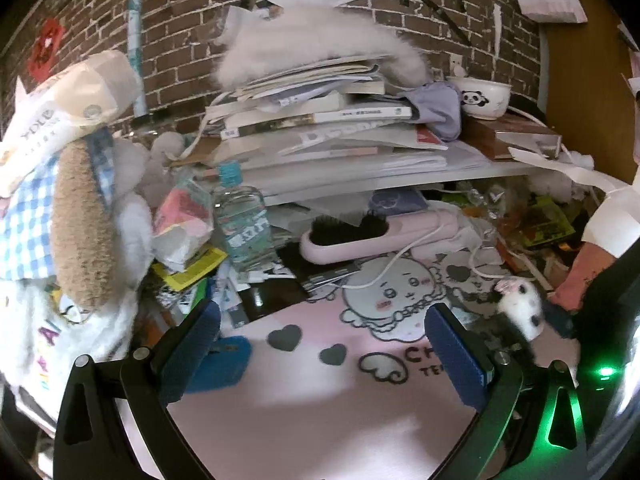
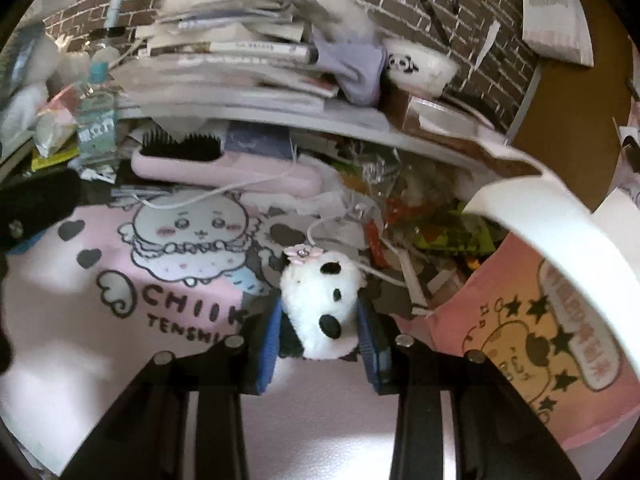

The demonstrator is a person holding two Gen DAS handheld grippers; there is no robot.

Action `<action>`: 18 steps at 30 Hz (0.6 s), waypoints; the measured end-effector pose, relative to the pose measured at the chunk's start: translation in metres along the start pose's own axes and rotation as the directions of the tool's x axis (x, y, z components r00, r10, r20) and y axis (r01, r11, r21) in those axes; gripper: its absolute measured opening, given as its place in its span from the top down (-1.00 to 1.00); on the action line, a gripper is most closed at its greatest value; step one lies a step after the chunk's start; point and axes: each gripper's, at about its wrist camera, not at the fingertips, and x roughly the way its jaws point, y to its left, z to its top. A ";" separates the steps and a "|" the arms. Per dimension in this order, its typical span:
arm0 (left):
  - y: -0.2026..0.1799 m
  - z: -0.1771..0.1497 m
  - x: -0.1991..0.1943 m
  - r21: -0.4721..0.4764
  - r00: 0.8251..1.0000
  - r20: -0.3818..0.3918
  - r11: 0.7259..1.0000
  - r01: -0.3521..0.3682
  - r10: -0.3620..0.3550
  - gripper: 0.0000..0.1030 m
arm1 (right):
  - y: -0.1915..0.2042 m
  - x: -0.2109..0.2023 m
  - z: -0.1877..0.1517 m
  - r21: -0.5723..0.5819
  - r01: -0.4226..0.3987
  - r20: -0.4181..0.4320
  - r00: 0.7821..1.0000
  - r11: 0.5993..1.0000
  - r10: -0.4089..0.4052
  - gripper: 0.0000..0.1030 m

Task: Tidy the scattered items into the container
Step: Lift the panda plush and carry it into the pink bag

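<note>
The small panda plush, white with black patches and a pink flower on its head, sits pinched between the blue pads of the right gripper just above the pink cartoon mat on the table. Just to its right stands the pink container with its curved white rim. The left gripper hovers spread and empty over the mat, near the pink hairbrush and a water bottle.
</note>
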 end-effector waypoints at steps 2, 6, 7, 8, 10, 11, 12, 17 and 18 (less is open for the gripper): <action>0.004 0.000 -0.001 -0.004 1.000 -0.004 1.000 -0.013 0.013 -0.99 | -0.001 -0.006 0.003 0.001 -0.013 0.011 1.000 1.000 0.013 0.38; 0.007 -0.002 -0.004 -0.005 0.999 -0.009 0.999 -0.031 0.031 -0.99 | -0.001 -0.021 0.010 -0.001 -0.030 0.047 0.998 1.000 0.030 0.38; 0.008 -0.002 -0.005 -0.001 0.999 -0.010 0.999 -0.037 0.037 -0.99 | 0.000 -0.026 0.011 -0.004 -0.031 0.058 0.998 1.000 0.031 0.38; 0.008 -0.002 -0.006 0.000 0.999 -0.010 0.999 -0.040 0.040 -0.99 | 0.000 -0.031 0.013 -0.006 -0.031 0.072 0.997 1.000 0.031 0.38; 0.008 -0.002 -0.007 0.002 0.999 -0.015 0.999 -0.043 0.043 -0.99 | 0.000 -0.040 0.015 -0.007 -0.036 0.090 0.995 0.999 0.036 0.38; 0.008 -0.003 -0.007 0.002 0.999 -0.019 0.999 -0.044 0.044 -0.99 | -0.001 -0.044 0.016 -0.010 -0.037 0.100 0.994 0.999 0.038 0.38; 0.007 -0.003 -0.008 0.003 0.999 -0.021 0.999 -0.045 0.045 -0.99 | -0.001 -0.050 0.018 -0.013 -0.039 0.112 0.993 0.999 0.040 0.38; 0.001 -0.005 -0.009 0.018 0.998 -0.036 0.998 -0.052 0.053 -0.99 | -0.007 -0.073 0.027 -0.015 -0.046 0.165 0.985 0.999 0.048 0.38; 0.000 -0.005 -0.010 0.020 0.998 -0.038 0.999 -0.048 0.049 -0.99 | -0.009 -0.077 0.029 -0.014 -0.049 0.178 0.983 0.999 0.050 0.38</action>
